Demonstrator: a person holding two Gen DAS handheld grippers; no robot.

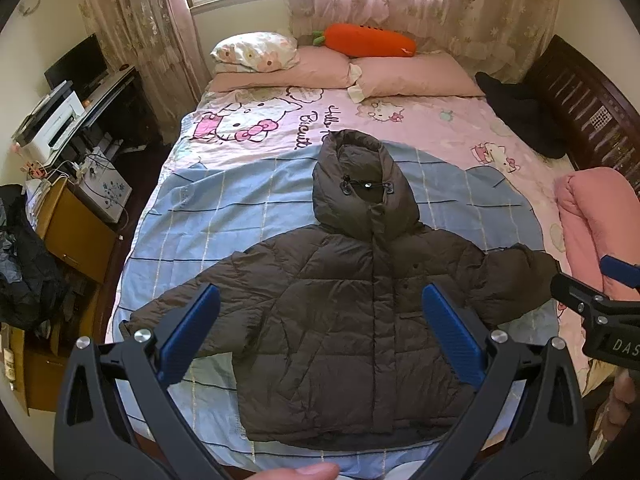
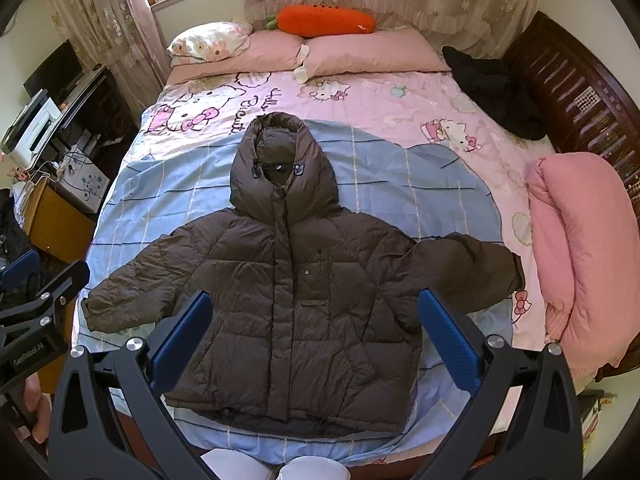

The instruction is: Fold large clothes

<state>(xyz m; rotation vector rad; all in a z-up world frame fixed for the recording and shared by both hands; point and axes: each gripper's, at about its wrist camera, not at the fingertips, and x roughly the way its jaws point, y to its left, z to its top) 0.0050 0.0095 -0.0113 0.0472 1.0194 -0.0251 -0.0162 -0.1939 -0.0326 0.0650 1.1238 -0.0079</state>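
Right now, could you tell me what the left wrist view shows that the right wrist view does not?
Only the left wrist view shows the right claw at its right edge and a thumb at the bottom. Only the right wrist view shows the left claw at its left edge. Both show the brown puffer jacket spread flat on the bed, and the carrot plush.

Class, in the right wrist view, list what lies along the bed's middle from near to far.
Brown puffer jacket → its hood → Hello Kitty sheet → pink pillows → carrot plush.
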